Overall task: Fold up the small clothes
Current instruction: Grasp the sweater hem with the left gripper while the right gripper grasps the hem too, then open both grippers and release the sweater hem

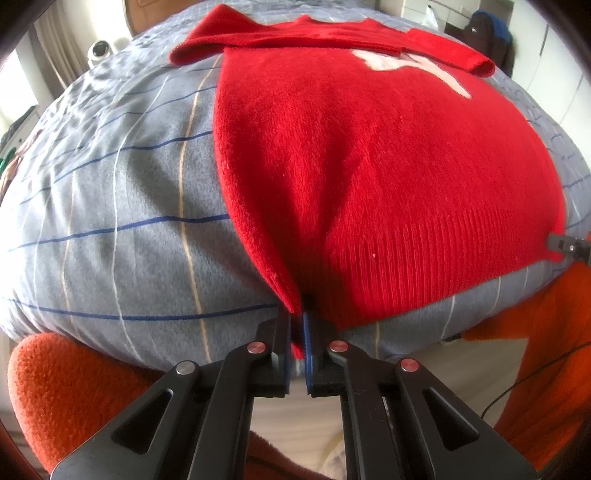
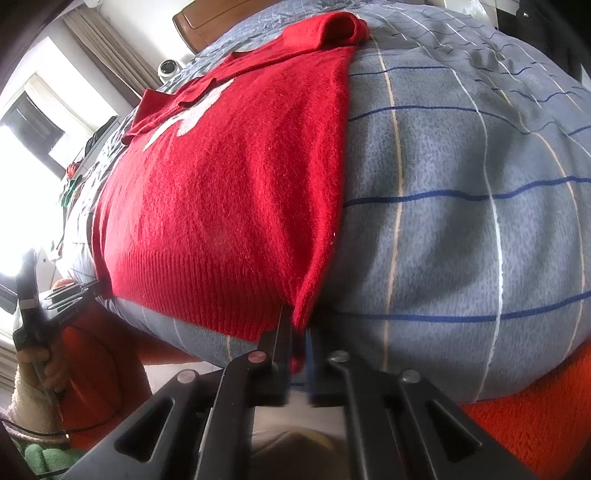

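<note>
A small red knit sweater [image 1: 369, 147] with a white motif lies flat on a grey-blue striped bed cover [image 1: 110, 203], sleeves folded across its top. My left gripper [image 1: 298, 325] is shut on the sweater's near left hem corner. My right gripper [image 2: 298, 332] is shut on the sweater's [image 2: 229, 177] near right hem corner. In the left wrist view, the right gripper's tip [image 1: 569, 246] shows at the far right hem corner. In the right wrist view, the left gripper [image 2: 83, 290] shows at the left hem corner, held by a hand.
The bed cover [image 2: 461, 203] spreads wide to both sides of the sweater. Orange fleece sleeves [image 1: 66, 387] lie below the bed's near edge. A white round camera [image 1: 99, 51] sits at the far left. A wooden headboard [image 2: 207, 18] and a bright window [image 2: 33, 122] are behind.
</note>
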